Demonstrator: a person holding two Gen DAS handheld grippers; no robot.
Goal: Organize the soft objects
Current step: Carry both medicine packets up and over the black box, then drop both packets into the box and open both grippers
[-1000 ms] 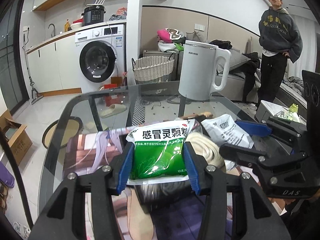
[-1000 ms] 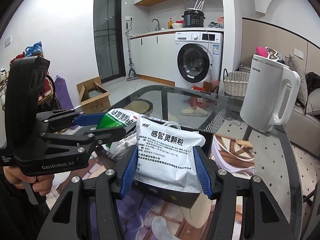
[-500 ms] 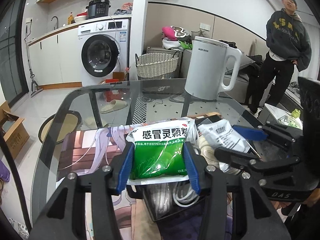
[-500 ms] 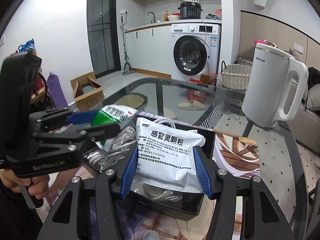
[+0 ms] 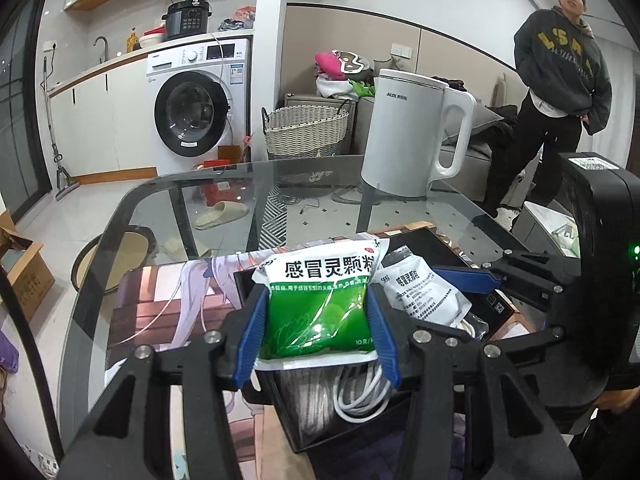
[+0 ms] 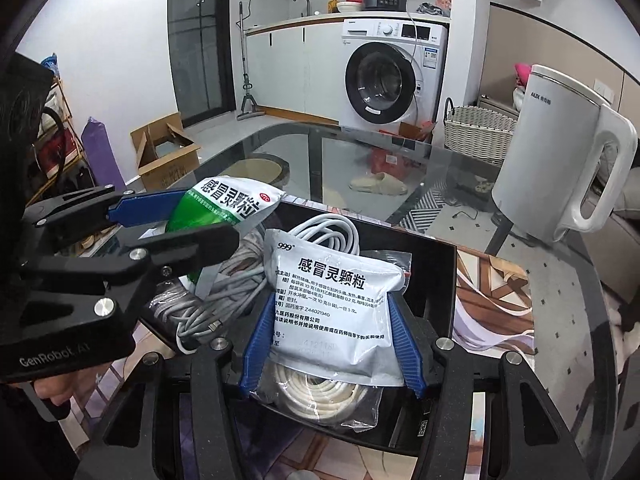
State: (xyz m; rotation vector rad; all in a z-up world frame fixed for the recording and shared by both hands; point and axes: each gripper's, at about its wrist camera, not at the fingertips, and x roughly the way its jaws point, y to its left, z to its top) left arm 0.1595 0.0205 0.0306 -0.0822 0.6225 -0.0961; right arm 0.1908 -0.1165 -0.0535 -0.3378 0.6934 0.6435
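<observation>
Now both packets hang higher above the black box (image 6: 432, 264) than 1 second ago, and its contents show: a grey cable coil (image 6: 224, 292), a white cable (image 6: 332, 228) and a bagged cream cord (image 6: 320, 396), which were mostly covered before. The kettle (image 5: 412, 136) stands on the glass table (image 5: 304, 196) beyond the box, as earlier.

The left gripper (image 5: 318, 320) is clamped on the green packet (image 5: 320, 312), its 2 blue pads pressing the packet's sides. That packet is puffy, green below a white band of black characters, and it sits over the box's near left part. The right gripper (image 6: 330, 340) is clamped on the white packet (image 6: 336, 304), a silver-white pillow pouch with a "999" mark and rows of black print, creased where the pads squeeze it. It hangs over the box's near side, above the cream cord. From the left wrist, the white packet lies just right of the green one.
</observation>
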